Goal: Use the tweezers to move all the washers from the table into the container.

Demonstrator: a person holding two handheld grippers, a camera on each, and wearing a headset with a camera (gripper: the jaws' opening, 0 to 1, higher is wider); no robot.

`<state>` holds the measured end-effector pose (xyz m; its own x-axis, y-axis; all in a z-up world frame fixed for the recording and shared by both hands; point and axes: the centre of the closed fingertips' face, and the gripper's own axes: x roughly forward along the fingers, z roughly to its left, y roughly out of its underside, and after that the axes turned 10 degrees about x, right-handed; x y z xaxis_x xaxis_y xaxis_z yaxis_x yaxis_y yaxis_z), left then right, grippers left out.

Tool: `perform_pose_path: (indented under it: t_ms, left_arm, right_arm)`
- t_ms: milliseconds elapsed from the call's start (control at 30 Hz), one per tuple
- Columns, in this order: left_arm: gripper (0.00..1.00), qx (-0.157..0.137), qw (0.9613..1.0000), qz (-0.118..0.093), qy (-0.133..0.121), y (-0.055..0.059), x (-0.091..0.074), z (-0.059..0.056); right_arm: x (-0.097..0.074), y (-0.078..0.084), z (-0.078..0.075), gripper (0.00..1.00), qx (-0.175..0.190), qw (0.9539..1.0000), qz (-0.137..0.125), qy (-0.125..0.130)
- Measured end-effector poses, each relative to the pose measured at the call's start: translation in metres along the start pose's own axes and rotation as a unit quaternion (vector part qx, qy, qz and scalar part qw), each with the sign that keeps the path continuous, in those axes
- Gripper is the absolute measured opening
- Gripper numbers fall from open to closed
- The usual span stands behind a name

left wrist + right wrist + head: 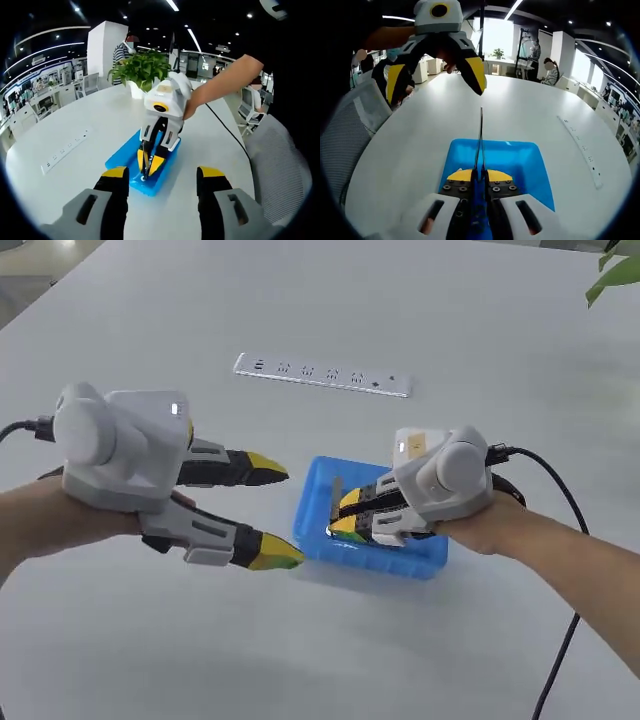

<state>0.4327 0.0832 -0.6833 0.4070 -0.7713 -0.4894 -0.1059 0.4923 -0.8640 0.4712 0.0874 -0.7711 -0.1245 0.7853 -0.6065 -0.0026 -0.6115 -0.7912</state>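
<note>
- Two jaws of the left gripper [290, 518] stand wide apart, empty, just beside the blue container [420, 565].
- Right gripper [350, 515] clamps the tweezers [480, 135], their tips over the container.
- Risk: the thin tweezers may twist in the clamp, so a pinched washer slips and falls outside.

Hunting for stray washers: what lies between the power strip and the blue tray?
Nothing. In the head view, the stretch from the power strip to the tray is bare white table, and no washer is visible there.
</note>
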Motion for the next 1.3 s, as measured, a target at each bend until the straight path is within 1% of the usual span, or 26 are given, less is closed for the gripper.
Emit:
perform_pose_path:
  t_ms: [167, 300, 400, 500, 633, 767, 933, 1133, 1300]
  left_arm:
    - [0.49, 0.021, 0.9997, -0.001, 0.016, -0.008, 0.011, 0.009]
    - [0.41, 0.034, 0.9992, 0.005, 0.023, -0.008, 0.017, 0.013]
    - [0.33, 0.047, 0.9984, 0.012, 0.028, -0.006, 0.024, 0.018]
    - [0.29, 0.053, 0.9977, 0.017, 0.04, -0.004, 0.031, 0.02]
    - [0.23, 0.063, 0.9964, 0.024, 0.052, -0.001, 0.037, 0.019]
    - [0.16, 0.073, 0.9953, 0.031, 0.054, 0.001, 0.041, 0.021]
    - [0.08, 0.082, 0.9946, 0.034, 0.055, 0.003, 0.043, 0.023]
    - [0.06, 0.082, 0.9945, 0.032, 0.058, 0.003, 0.045, 0.023]
    - [0.06, 0.089, 0.9938, 0.033, 0.058, 0.002, 0.046, 0.024]
  right_arm:
    - [0.0, 0.0, 0.0, 0.08, -0.004, 1.0, 0.003, -0.001]
    - [0.0, 0.0, 0.0, 0.08, -0.005, 1.0, 0.004, -0.001]
    - [0.0, 0.0, 0.0, 0.09, -0.007, 1.0, 0.005, -0.002]
    - [0.0, 0.0, 0.0, 0.09, -0.009, 0.9999, 0.006, -0.002]
    - [0.001, 0.0, 0.001, 0.09, -0.012, 0.9999, 0.008, -0.003]
    - [0.001, 0.0, 0.001, 0.09, -0.014, 0.9999, 0.009, -0.003]
    - [0.001, 0.001, 0.001, 0.09, -0.017, 0.9998, 0.011, -0.003]
    - [0.0, 0.002, 0.0, 0.09, -0.017, 0.9998, 0.013, -0.003]
    - [0.0, 0.002, 0.0, 0.09, -0.02, 0.9997, 0.016, -0.002]
